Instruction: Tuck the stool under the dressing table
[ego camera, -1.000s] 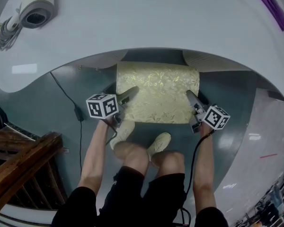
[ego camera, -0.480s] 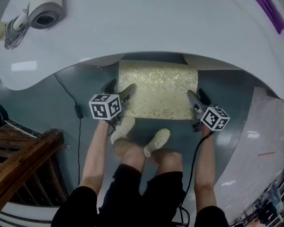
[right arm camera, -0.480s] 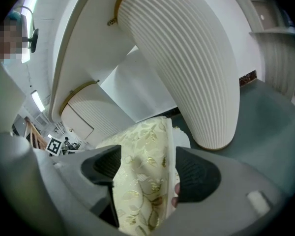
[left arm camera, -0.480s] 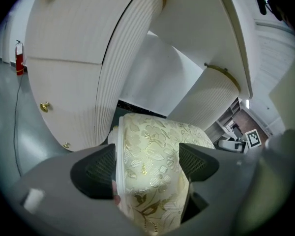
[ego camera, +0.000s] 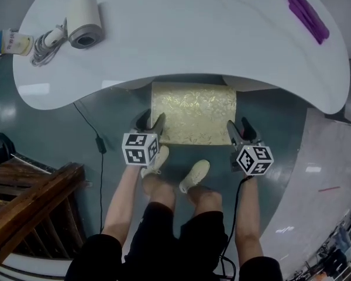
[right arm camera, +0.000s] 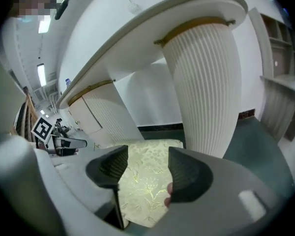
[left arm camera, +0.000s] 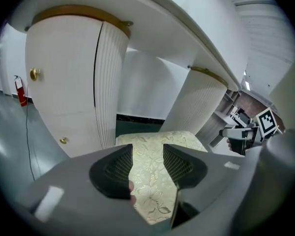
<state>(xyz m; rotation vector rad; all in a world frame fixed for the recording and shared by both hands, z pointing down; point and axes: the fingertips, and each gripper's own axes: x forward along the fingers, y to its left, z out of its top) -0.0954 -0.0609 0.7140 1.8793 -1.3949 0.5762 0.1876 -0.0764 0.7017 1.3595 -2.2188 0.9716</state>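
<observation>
The stool (ego camera: 193, 113) was found on the floor in the recess of the bench (ego camera: 181, 40), between its fluted pedestals (right arm camera: 211, 82). Its far edge was hidden under the top, and most of the gold-patterned seat was left exposed on the person's side. The left tool (ego camera: 151, 122) and right tool (ego camera: 238, 127) were noted by the seat's near corners, apart from it. The jaws of both had just been closing, yet were seen spread, with nothing between them. The tuck was judged largely made; at most a further push inward was considered outstanding.
</observation>
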